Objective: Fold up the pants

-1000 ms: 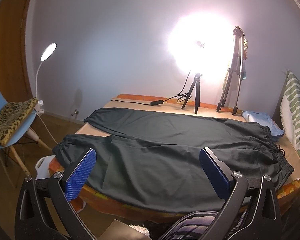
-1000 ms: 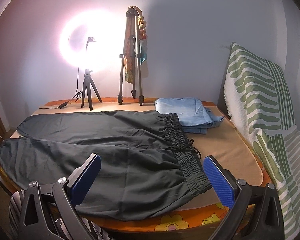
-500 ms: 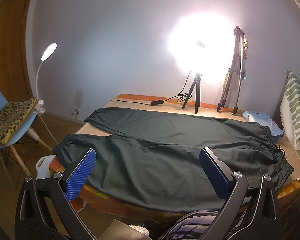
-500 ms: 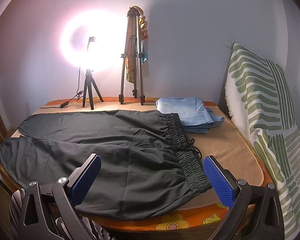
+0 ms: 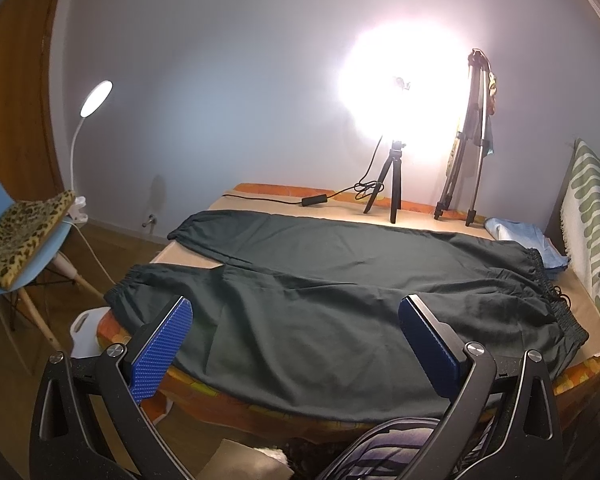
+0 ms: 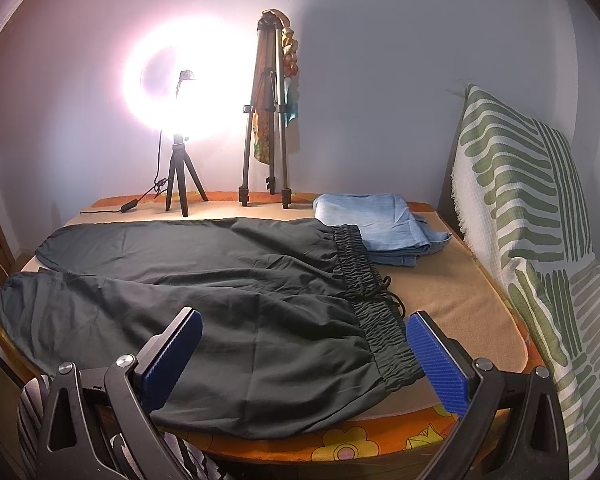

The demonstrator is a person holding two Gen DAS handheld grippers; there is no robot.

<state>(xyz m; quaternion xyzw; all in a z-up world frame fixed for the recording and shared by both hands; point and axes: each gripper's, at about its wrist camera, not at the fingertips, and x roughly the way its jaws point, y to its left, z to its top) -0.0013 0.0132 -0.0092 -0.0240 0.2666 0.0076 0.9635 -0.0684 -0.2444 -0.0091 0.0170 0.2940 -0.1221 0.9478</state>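
Dark green pants lie spread flat on the table, both legs running left, the elastic waistband with its drawstring at the right. The near leg hangs a little over the front edge. My left gripper is open and empty, held above the near leg, in front of the table. My right gripper is open and empty, held above the near end of the waistband. Neither touches the cloth.
A ring light on a small tripod, a taller tripod and a folded light-blue garment stand at the back of the table. A green-striped cushion is at the right. A blue chair and desk lamp are at the left.
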